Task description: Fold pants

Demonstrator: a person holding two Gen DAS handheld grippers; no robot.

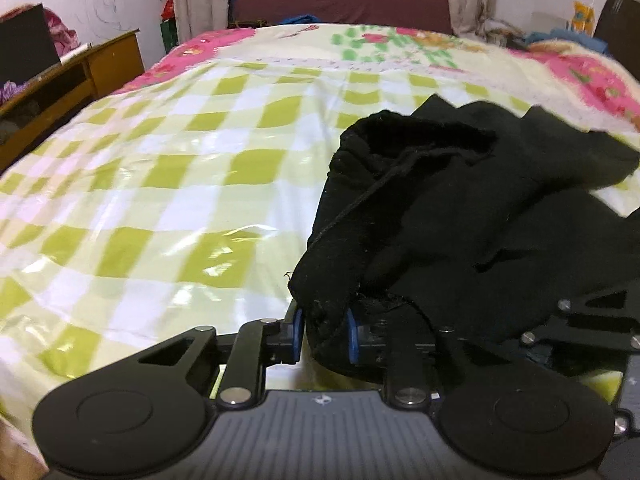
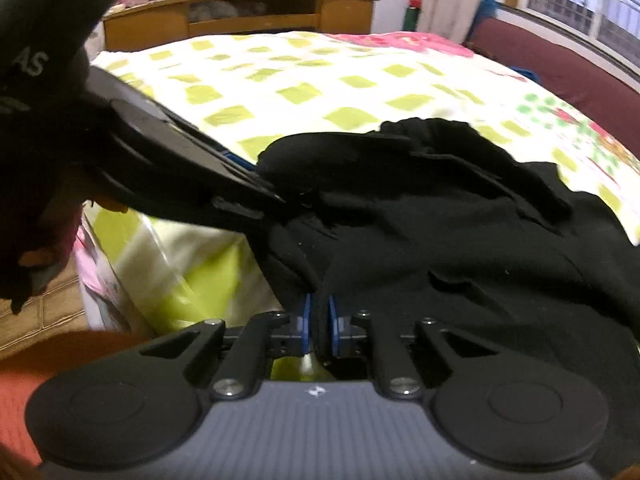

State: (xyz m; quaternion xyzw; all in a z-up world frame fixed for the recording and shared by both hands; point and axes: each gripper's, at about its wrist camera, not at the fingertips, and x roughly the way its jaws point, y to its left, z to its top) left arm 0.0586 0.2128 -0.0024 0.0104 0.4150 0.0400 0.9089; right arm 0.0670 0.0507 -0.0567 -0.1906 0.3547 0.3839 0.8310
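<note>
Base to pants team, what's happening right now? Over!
Left hand-held gripper shut on black pants. Right hand-held gripper shut on them too. Pants bunched on checked bedspread, unfolded. Nothing in the way.

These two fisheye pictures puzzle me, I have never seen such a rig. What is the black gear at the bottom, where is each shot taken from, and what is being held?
There is no robot here. A person holds a hand-held two-finger claw in each hand, and a small camera on each claw looks forward along its fingers. So the black levers and round discs at the bottom of each picture are the claw itself.

In the left wrist view, the left claw with blue pads is shut on an edge of the crumpled black fabric pants. In the right wrist view, the right claw pinches another edge of the same pants, and the left claw shows from the side.

The pants lie on a bed with a glossy green-and-white checked cover.
</note>
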